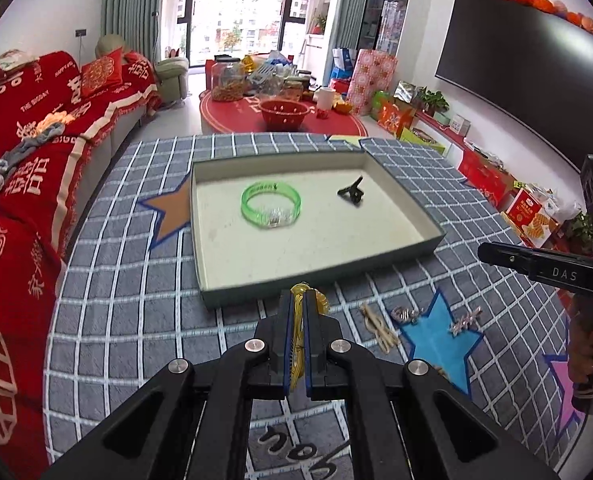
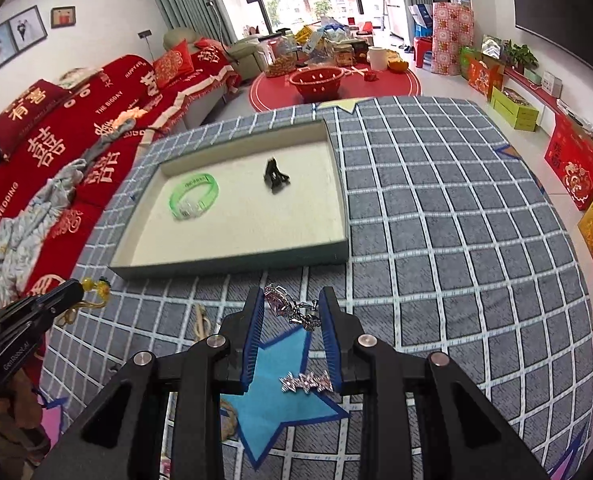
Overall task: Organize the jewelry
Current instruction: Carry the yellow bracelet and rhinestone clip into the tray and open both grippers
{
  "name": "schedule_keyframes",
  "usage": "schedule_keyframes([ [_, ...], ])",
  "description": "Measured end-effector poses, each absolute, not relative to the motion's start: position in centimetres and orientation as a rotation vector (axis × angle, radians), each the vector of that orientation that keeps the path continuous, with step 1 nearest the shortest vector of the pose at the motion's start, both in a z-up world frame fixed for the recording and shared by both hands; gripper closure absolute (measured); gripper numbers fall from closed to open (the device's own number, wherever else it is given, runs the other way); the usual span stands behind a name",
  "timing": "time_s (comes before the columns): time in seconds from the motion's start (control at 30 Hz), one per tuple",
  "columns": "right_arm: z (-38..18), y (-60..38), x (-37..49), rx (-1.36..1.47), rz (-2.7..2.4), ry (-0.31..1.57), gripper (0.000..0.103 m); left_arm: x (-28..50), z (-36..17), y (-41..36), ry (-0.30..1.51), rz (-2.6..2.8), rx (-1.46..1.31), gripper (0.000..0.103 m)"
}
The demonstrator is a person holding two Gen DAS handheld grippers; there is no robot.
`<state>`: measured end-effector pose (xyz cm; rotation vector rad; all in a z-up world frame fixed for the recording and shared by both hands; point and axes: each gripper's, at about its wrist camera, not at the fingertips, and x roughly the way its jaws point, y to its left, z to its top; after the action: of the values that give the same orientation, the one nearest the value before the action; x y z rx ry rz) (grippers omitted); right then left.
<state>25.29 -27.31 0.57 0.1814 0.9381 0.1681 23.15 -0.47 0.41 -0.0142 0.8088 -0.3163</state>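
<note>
My left gripper [image 1: 296, 300] is shut on a yellow beaded jewelry piece [image 1: 298, 332] and holds it just before the near rim of a shallow grey-green tray [image 1: 320, 276]. The tray holds a green bangle [image 1: 271, 208] and a black hair clip [image 1: 351, 193]. My right gripper [image 2: 291, 300] is open above a silver pink-stone piece [image 2: 292, 306]. A silver sparkly clip [image 2: 306, 382] lies between its fingers on the blue star. In the right wrist view the left gripper [image 2: 74, 292] holds the yellow piece [image 2: 96, 292] at far left.
The tray [image 2: 232, 260] sits on a grey grid-patterned cloth [image 2: 456, 240]. A beige clip [image 1: 378, 328] and two silver pieces [image 1: 406, 314] [image 1: 464, 322] lie on the cloth near the blue star. A red sofa [image 1: 24, 160] runs along the left.
</note>
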Motion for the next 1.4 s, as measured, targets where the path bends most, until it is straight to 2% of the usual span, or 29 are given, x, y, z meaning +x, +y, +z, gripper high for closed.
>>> schedule_keyframes([
  [0.4, 2.7, -24.7, 31.1, 0.150, 0.200, 0.917, 0.072, 30.3, 1.1, -1.1, 0.803, -0.318, 0.044, 0.086],
  [1.03, -5.3, -22.3, 40.6, 0.127, 0.156, 1.064, 0.072, 36.9, -5.7, -2.5, 0.987, -0.319, 0.101, 0.086],
  [1.4, -6.3, -22.8, 42.5, 0.107, 0.085, 1.042, 0.072, 39.7, -7.0, -3.4, 0.985, -0.215, 0.124, 0.086],
])
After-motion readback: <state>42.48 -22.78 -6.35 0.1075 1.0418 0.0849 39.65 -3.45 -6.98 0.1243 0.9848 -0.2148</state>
